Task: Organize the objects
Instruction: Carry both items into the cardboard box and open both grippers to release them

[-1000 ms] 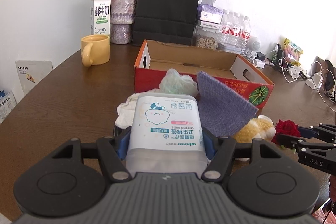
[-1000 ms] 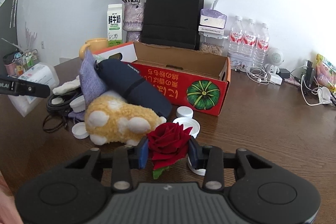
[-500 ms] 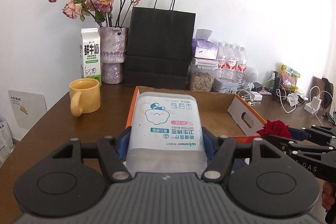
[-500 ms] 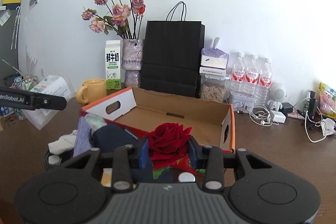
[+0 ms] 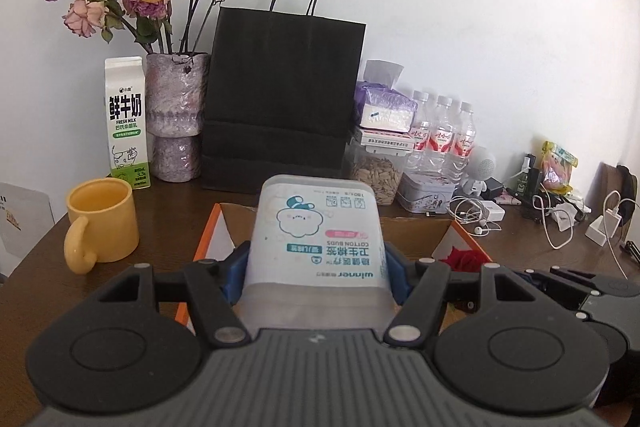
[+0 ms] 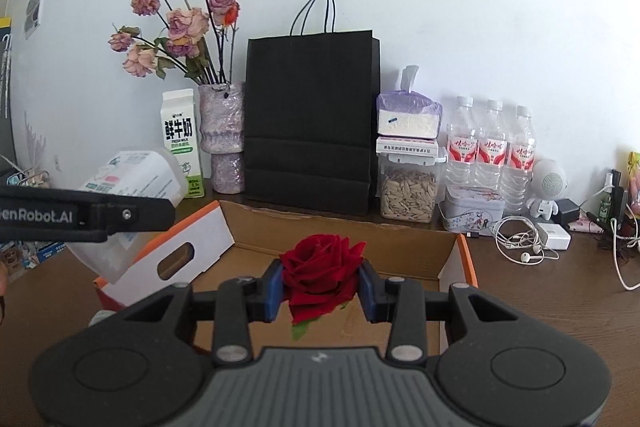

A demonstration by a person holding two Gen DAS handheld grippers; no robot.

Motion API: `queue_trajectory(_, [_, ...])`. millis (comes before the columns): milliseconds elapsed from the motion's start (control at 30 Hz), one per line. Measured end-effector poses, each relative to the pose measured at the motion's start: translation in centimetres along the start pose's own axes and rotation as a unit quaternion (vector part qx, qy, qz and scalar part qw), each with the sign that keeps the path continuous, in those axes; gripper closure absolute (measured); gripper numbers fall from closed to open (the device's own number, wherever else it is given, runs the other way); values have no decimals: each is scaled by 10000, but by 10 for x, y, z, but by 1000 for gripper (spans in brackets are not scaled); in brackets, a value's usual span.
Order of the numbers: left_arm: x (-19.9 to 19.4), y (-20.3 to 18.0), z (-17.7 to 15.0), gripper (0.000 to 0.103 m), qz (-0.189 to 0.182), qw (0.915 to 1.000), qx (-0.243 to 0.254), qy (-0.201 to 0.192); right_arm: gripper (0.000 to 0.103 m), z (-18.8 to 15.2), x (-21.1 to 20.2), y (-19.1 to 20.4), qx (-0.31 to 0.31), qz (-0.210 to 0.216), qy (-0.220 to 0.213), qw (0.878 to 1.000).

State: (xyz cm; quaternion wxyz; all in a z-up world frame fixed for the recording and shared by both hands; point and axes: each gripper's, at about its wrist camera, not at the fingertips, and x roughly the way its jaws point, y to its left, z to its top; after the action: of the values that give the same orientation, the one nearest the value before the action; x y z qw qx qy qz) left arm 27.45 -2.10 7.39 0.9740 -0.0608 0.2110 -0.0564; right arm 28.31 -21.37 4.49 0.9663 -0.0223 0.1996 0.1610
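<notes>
A: The translucent plastic box of cotton buds [image 5: 316, 247] is clamped in the left gripper [image 5: 316, 267], hanging over the open orange cardboard box [image 6: 456, 259].

B: And the red fabric rose [image 6: 320, 267]?

A: Pinched in the right gripper [image 6: 320, 285], jaws closed on the petals, over the same box.

B: Risks?

A: Let go together, the grippers may collide, or the rose could get crushed underneath.

plain white wall [image 6: 460, 7] behind dark wood table [image 6: 540, 291], bright daylight.
</notes>
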Motion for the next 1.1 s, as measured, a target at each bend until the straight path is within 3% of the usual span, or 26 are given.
queue_trajectory(367, [51, 15, -8, 35, 105, 9981, -145, 583, 63, -17, 47, -6, 259, -73, 464, 9986])
queue_trajectory(400, [51, 15, -9, 28, 110, 9981, -136, 591, 62, -19, 48, -7, 249, -94, 502, 9984])
queue_trajectory(433, [51, 14, -9, 19, 131, 9981, -129, 581, 58, -20, 48, -7, 251, -131, 525, 9982])
queue_trajectory(467, [50, 13, -9, 0, 172, 9983, -118, 549, 43, -21, 48, -8, 269, -149, 523, 9982])
queue_trajectory(500, [48, 12, -9, 0, 239, 9985, -95, 484, 32, -21, 48, -9, 300, -161, 526, 9980])
queue_trajectory(533, [47, 11, -9, 0, 311, 9984, -66, 472, 12, -21, 46, -10, 314, -174, 503, 9981])
queue_trajectory(567, [47, 10, -9, 0, 353, 9982, -55, 474, 4, -22, 44, -10, 318, -199, 446, 9983])
queue_trajectory(1100, [30, 6, -6, 0, 316, 9991, 20, 268, 2, -17, 28, -13, 336, -231, 253, 9988])
